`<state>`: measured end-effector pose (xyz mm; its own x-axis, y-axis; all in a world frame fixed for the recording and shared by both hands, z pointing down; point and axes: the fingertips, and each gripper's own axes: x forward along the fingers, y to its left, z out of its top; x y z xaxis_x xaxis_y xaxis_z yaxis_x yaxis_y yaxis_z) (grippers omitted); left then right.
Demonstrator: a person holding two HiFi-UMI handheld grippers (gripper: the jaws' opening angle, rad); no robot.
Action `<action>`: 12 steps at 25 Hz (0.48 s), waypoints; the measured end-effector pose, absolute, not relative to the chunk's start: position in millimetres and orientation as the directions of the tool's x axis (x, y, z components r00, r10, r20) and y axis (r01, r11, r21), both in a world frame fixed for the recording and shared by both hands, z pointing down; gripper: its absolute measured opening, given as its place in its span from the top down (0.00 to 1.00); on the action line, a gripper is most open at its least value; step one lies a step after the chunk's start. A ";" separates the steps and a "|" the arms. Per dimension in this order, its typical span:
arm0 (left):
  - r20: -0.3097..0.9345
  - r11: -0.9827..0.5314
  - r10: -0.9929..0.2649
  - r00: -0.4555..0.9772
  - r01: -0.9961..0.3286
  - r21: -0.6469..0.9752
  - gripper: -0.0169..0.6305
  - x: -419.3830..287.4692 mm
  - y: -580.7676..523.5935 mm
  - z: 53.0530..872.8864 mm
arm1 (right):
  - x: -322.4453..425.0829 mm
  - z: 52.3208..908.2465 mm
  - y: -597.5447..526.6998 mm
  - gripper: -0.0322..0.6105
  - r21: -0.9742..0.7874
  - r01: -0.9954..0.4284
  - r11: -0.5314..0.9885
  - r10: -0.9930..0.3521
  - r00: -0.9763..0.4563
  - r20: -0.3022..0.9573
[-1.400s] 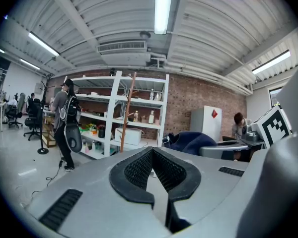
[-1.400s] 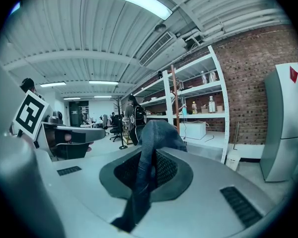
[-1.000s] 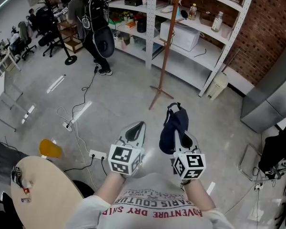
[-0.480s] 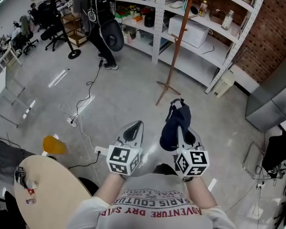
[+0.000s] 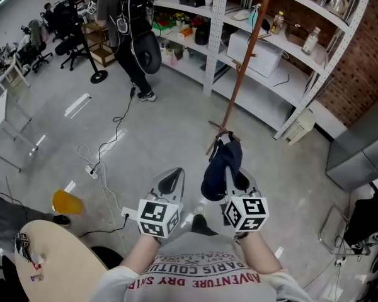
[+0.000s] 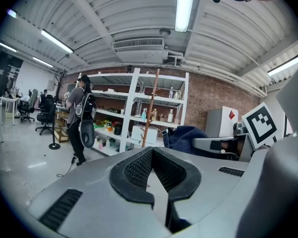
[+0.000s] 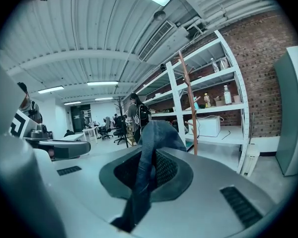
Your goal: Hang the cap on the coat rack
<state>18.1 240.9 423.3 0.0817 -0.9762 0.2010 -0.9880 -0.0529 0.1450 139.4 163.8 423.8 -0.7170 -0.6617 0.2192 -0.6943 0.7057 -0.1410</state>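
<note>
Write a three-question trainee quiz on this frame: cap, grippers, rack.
1. What is pinched in the right gripper? A) a dark blue cap B) a bottle C) nothing
2. True or false: the cap already hangs on the wooden coat rack.
3. Fill in: the left gripper has its jaws together and holds ____.

Key: 1 A. 2 False; the cap is in the gripper, short of the rack. 3 nothing.

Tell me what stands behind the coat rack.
Behind the coat rack stands a white shelf unit holding a white box and bottles, with a brick wall beyond. The cap hides part of the rack's feet.
</note>
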 end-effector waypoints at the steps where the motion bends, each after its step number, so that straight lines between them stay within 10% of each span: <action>1: 0.196 -0.058 -0.977 0.086 -0.988 0.144 0.96 15.4 225.5 420.3 | 134.5 420.3 148.8 0.91 -0.138 -0.691 0.710 -0.660 -0.720 0.214; 12: 0.168 -0.062 -0.982 0.080 -0.992 0.113 0.96 -29.9 55.8 411.1 | 102.2 416.3 -21.4 0.91 -0.131 -0.705 0.697 -0.680 -0.708 0.193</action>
